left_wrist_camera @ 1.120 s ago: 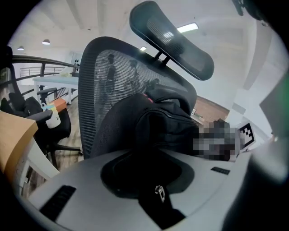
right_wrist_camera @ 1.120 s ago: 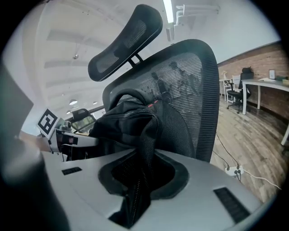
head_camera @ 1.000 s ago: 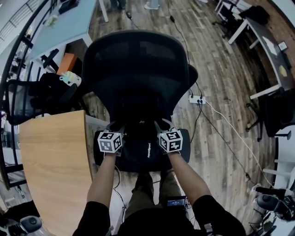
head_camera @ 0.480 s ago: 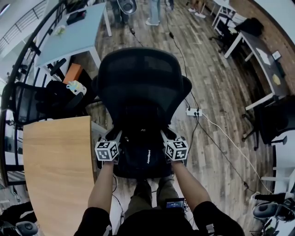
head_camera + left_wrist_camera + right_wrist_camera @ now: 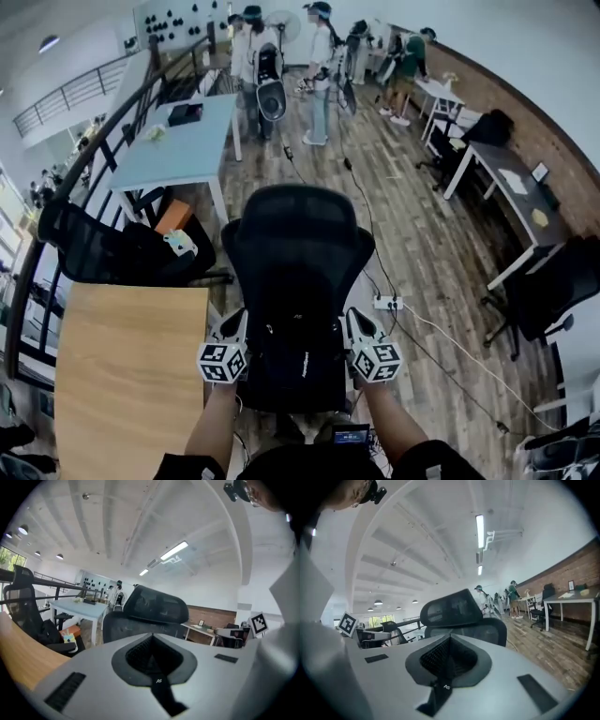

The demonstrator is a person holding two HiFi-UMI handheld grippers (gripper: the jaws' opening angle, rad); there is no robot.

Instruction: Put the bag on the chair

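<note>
A black bag point(image 5: 298, 370) lies on the seat of the black mesh office chair point(image 5: 295, 248), in front of its backrest. My left gripper point(image 5: 238, 326) and right gripper point(image 5: 356, 324) hover on either side of the bag, apart from it, near the backrest's lower edge. In the left gripper view the left gripper point(image 5: 152, 637) has its jaws pressed together with nothing between them, and the chair's headrest point(image 5: 157, 605) stands beyond. The right gripper point(image 5: 449, 640) looks the same, facing the headrest point(image 5: 452, 607). Both pairs of jaws have just been closing, empty. The jaws hide the bag in both gripper views.
A wooden table point(image 5: 122, 375) lies at the left. A second black chair point(image 5: 103, 253) and a light blue table point(image 5: 178, 145) stand behind it. A power strip point(image 5: 386, 303) with cables lies on the plank floor. People point(image 5: 319, 56) stand at the back, and desks point(image 5: 506, 178) stand at the right.
Both grippers have risen from the bag's top corners and now stand beside the backrest. The bag stays on the seat. The head view has tilted up, showing more of the room.
</note>
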